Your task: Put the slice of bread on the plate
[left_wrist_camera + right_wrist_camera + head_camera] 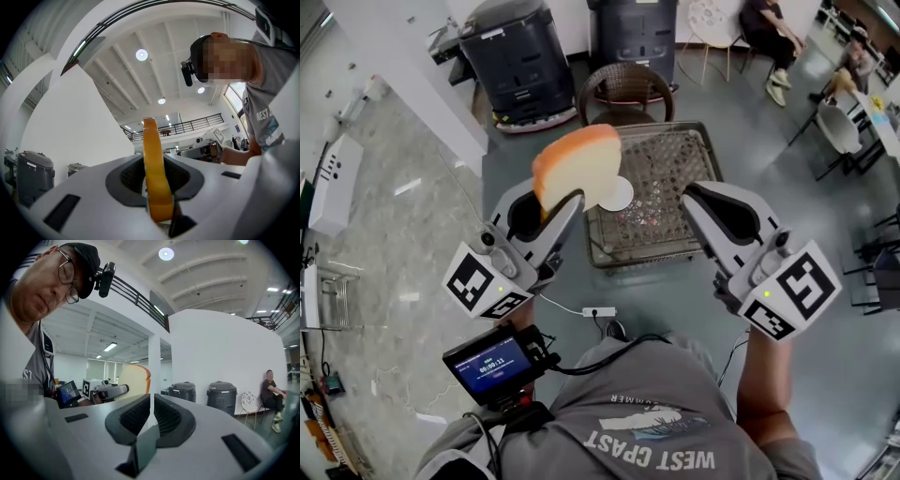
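Note:
My left gripper is shut on a slice of bread, pale with an orange crust, held upright on its edge above the floor. In the left gripper view the bread stands edge-on between the dark pads of the left gripper. A small white plate lies on a wire-mesh table just beyond the bread, which partly covers it. My right gripper hovers at the table's near right corner. In the right gripper view the right gripper is shut on nothing, with the bread off to its left.
A wicker chair stands behind the mesh table, with two black bins further back. People sit on chairs at the far right. A white power strip lies on the floor near my feet.

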The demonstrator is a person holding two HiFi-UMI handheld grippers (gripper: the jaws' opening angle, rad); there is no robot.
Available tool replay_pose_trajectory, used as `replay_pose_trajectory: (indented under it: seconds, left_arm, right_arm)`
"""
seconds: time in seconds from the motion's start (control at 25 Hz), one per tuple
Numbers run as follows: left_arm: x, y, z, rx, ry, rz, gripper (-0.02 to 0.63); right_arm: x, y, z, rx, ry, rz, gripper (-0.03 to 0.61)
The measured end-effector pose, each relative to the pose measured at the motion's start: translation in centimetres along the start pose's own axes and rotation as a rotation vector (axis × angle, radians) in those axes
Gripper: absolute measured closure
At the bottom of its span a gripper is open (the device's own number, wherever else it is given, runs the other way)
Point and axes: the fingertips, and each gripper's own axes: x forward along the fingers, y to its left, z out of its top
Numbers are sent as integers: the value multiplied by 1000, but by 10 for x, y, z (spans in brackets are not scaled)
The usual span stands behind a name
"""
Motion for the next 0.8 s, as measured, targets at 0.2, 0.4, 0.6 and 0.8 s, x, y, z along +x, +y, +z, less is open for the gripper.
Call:
replay_pose_trajectory:
  seconds: [0.2,0.4,0.6,0.8]
  left_arm:
    - [13,12,-5,-9,-1,6,517]
    - [38,11,-19,-3,18,34,517]
    - [77,12,-34,33,50,91,517]
    - [114,12,-51,56,68,154,517]
  right_arm:
    - [8,-18,4,8,-2,3,568]
    - [6,-41,-1,20,-15,45,568]
    - [-1,-85,-7,39,-30,109,568]
    - [-14,-125,-15,45,-32,174,568]
